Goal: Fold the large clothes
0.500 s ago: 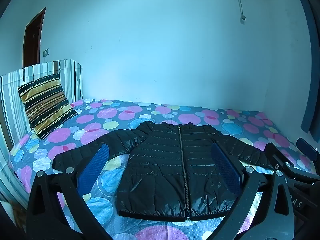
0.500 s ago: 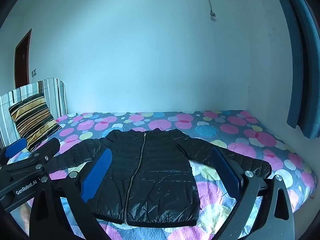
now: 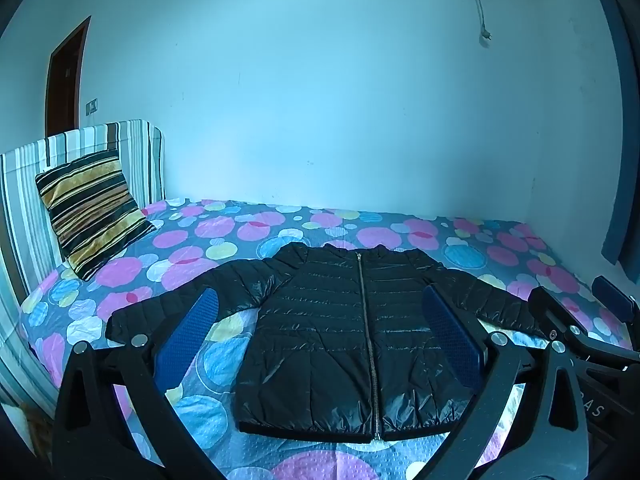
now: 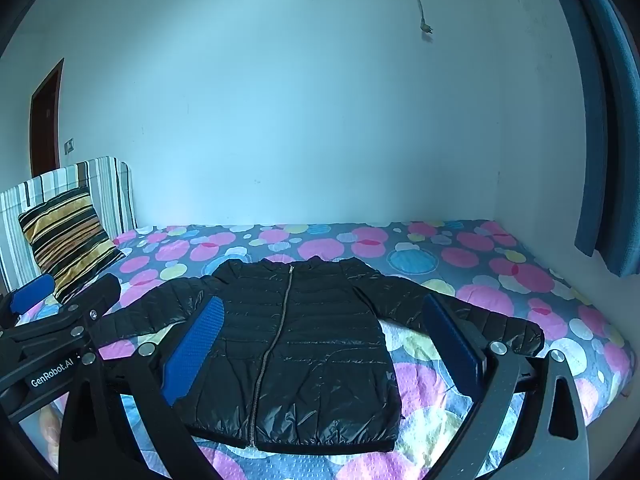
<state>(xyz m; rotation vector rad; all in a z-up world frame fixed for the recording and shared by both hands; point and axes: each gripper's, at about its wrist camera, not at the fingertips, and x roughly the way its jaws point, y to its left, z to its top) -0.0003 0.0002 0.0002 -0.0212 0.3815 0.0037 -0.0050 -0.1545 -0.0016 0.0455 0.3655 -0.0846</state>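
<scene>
While both grippers hover above the near edge of the bed with the dotted pink-and-blue sheet, the shiny black quilted zip-up jacket lies flat on it, front up, zipped, sleeves spread toward 9 and 3 o'clock. The left gripper has its blue-padded fingers spread wide, holding nothing. The right gripper is likewise spread and empty. At 10 o'clock a striped yellow-and-black cushion leans against the striped headboard.
</scene>
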